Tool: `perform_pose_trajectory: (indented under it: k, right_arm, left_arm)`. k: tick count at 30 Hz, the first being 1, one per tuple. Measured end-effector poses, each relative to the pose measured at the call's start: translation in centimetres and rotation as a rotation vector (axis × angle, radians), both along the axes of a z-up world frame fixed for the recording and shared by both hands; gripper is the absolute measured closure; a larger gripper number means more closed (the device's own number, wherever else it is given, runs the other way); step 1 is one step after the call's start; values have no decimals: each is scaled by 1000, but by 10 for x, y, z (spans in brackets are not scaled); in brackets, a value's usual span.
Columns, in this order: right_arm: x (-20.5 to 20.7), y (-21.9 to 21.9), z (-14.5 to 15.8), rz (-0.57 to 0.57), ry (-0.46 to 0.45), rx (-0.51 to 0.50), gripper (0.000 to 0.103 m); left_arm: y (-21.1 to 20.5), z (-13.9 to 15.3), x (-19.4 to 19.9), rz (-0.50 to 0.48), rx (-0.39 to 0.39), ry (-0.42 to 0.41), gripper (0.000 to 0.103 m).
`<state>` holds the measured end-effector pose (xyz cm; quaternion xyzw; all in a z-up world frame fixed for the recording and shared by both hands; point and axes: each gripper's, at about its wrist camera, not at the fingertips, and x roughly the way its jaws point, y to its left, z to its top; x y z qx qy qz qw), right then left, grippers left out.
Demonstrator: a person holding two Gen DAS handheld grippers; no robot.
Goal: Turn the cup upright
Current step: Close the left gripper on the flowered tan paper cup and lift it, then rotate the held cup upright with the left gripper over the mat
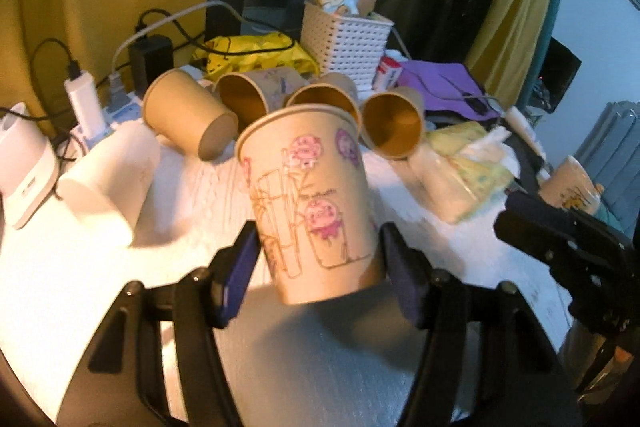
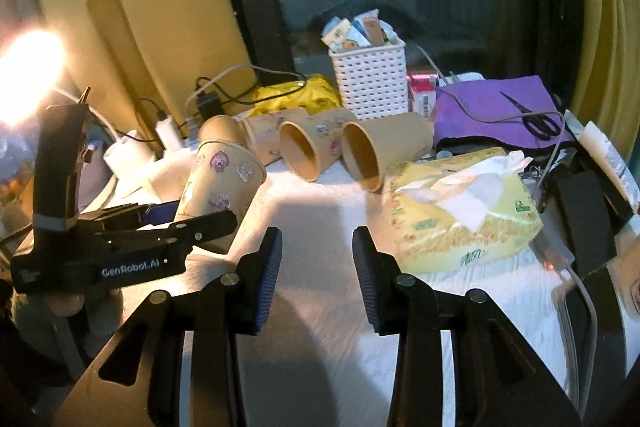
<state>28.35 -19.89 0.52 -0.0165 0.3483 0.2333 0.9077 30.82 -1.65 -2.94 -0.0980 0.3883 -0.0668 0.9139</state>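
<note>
Yellow wall and a dark window back a cluttered white table (image 1: 80, 287), lit hard from the left. Starting at the left in the left wrist view, a white charger (image 1: 82, 103) stands plugged in among black cables, and a white roll (image 1: 108, 175) lies on its side below it. Next comes a row of brown paper cups lying on their sides: one plain cup (image 1: 188, 113) with its base toward the camera, then three with their open mouths showing. In front of them, near the middle, the printed cup (image 1: 312, 203) with pink cartoon figures is held mouth up, tilted slightly, its base low between the blue pads of the left gripper (image 1: 318, 279), which is clamped on the cup's lower sides. Whether the base touches the table I cannot tell. Behind the row a white basket (image 1: 346, 43) holds small packets, with a yellow bag (image 1: 256, 55) to its left and a purple cloth (image 1: 440, 83) to its right. A yellow tissue pack (image 2: 460, 211) lies right of the cups, with scissors (image 2: 536, 119) on the purple cloth beyond it. In the right wrist view the right gripper (image 2: 318, 279) hangs over bare table, its jaws parted with nothing between them, well to the right of the held cup.
</note>
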Motion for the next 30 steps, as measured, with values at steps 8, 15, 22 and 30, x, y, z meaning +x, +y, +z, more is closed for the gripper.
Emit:
perform_pose_trajectory:
  k: [8, 15, 22, 30]
  right_arm:
    - [-44, 7, 16, 28, -10, 31, 64]
    - [-82, 11, 23, 56, 4, 74, 40]
    - [-122, 12, 27, 92, 28, 133, 40]
    - [-168, 13, 36, 162, 63, 237, 40]
  left_arm:
    - [-5, 13, -59, -19, 4, -48, 41]
    - [-21, 20, -116, -51, 72, -125, 41]
    - [-40, 24, -175, -78, 145, -218, 41]
    - [-54, 25, -238, -81, 190, -310, 41]
